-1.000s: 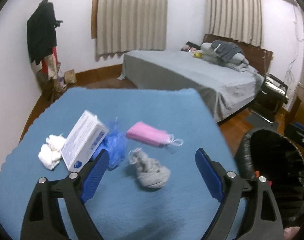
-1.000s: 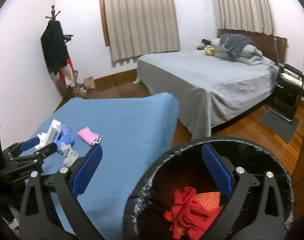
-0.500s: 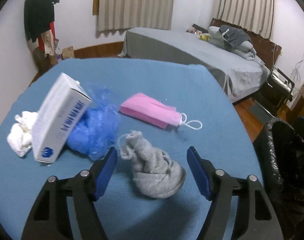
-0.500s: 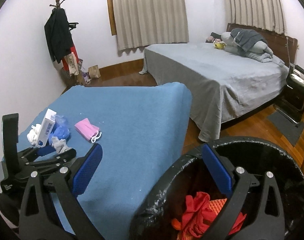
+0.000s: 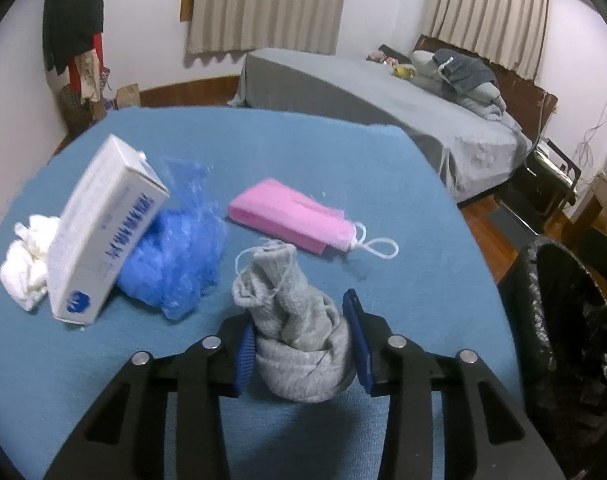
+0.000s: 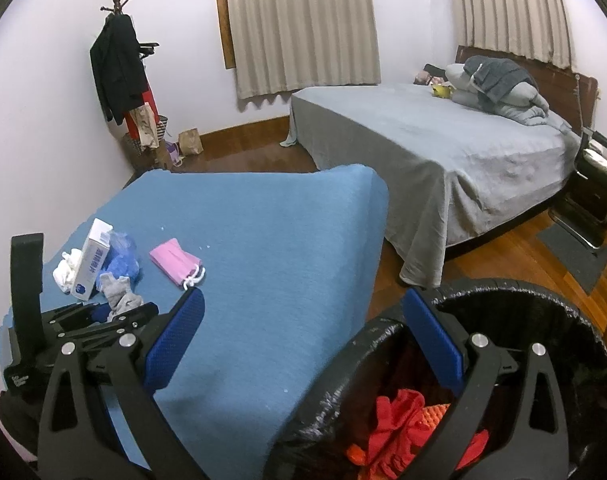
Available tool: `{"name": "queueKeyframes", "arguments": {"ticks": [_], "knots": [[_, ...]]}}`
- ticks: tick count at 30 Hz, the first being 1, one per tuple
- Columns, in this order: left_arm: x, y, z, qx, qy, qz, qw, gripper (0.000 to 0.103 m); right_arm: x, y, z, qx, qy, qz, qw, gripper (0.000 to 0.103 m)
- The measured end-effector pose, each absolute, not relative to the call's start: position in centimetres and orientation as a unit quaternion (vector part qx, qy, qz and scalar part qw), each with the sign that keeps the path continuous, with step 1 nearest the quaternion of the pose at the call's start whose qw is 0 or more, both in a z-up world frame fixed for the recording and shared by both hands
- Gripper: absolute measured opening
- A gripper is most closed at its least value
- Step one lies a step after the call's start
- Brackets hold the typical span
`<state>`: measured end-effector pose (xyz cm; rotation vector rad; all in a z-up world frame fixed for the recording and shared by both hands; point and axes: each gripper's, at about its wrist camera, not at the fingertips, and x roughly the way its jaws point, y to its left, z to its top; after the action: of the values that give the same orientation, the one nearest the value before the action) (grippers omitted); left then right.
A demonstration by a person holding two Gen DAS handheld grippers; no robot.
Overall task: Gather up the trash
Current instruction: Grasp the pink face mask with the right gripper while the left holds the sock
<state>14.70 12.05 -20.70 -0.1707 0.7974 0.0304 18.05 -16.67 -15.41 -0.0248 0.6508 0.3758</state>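
The left wrist camera sat low and close over the blue table [image 5: 383,184], looking down and forward along its own fingers toward the bed [image 5: 383,104]. The right wrist camera sat farther back and to the right, above the black bin [image 6: 543,312]. Both views shared the table [image 6: 283,240], the bed [image 6: 443,140] and the bin [image 5: 563,320].
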Motion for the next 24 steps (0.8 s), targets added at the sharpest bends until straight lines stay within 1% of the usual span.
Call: {"name": "queueKeyframes", "arguments": {"ticks": [10,19,23,24], "knots": [[13.4,14.8,-16.7,-0.070,0.338,0.052,0.937,0.040,19.9,-12.7,-14.8,-0.012,0.313,0.209,0.926,0.097],[13.0,18.3,-16.5,-0.063,0.329,0.079,0.939,0.040,22.5,-7.2,-17.5,-0.025,0.341,0.227,0.912,0.096],[13.0,19.3,-16.7,-0.065,0.327,0.087,0.939,0.040,23.7,-5.0,-19.5,-0.032,0.365,0.236,0.900,0.091],[13.1,19.4,-16.8,-0.064,0.328,0.088,0.939,0.040,24.0,-4.5,-19.9,-0.032,0.371,0.236,0.898,0.087]]}}
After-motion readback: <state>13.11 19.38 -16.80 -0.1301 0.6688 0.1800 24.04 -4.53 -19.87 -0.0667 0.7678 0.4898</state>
